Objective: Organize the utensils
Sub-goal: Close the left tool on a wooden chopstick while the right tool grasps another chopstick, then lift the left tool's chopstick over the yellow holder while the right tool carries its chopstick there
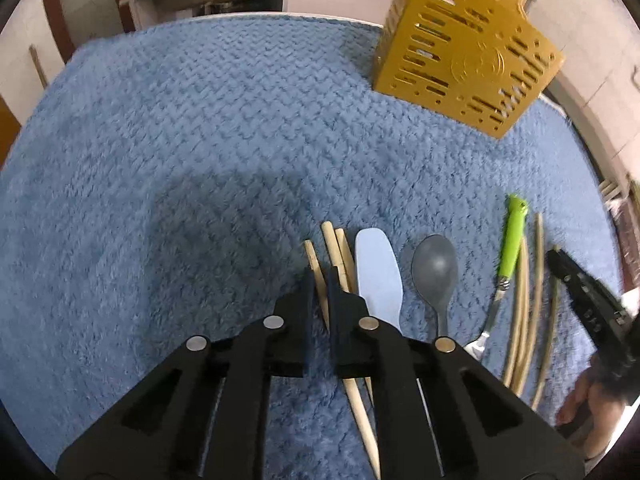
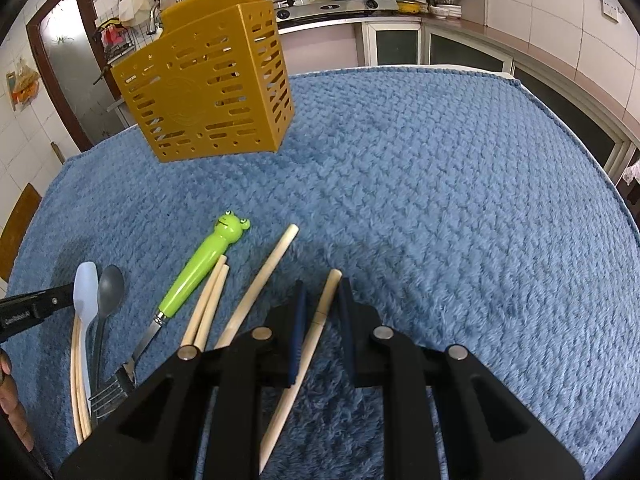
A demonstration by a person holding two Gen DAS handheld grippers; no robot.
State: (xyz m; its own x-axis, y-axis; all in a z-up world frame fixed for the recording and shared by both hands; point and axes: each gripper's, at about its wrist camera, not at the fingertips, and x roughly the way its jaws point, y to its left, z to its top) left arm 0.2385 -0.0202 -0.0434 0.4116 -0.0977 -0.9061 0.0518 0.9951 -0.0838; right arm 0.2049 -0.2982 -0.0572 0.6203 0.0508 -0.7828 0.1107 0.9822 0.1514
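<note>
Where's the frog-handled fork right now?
Lying on the blue mat, left of centre in the right wrist view: frog-handled fork between grey spoon and chopsticks.
</note>
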